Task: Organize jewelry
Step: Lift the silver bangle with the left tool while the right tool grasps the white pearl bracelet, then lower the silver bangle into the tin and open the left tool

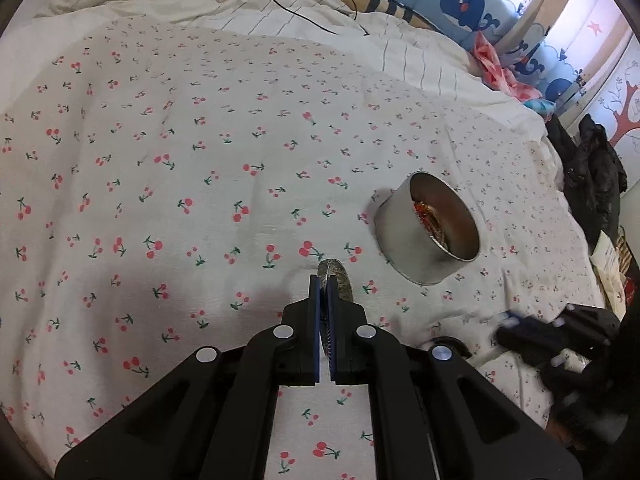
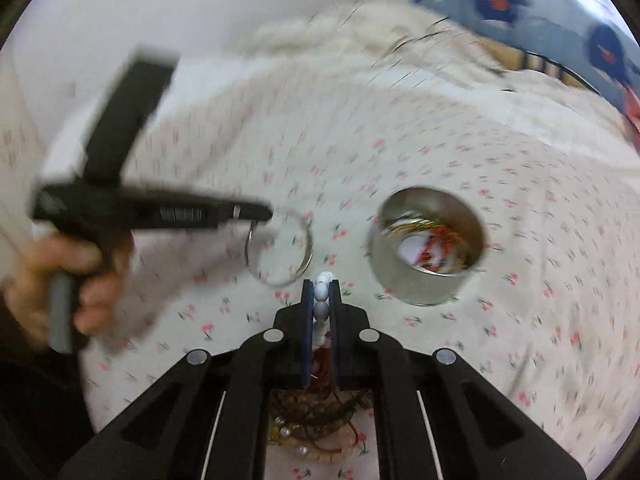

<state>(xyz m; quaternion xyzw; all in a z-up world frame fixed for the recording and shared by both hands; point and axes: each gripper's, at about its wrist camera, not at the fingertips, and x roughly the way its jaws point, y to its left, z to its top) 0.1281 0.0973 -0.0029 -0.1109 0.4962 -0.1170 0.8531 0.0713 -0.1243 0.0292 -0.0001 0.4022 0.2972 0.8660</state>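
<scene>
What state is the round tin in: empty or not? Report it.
Not empty. The open-topped round metal tin stands upright on the cherry-print sheet, and tangled red and gold jewelry shows inside it in both wrist views.

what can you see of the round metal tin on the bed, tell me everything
The round metal tin is a low, lidless cylinder of plain silvery metal with a shiny inner wall. It sits on the cherry-print sheet, apparently upright on its base with the mouth up. Inside lies a tangle of thin red, orange and gold jewelry, partly hidden by the wall. Neither tool touches it; it stands clear of both, beyond their tips.
</scene>
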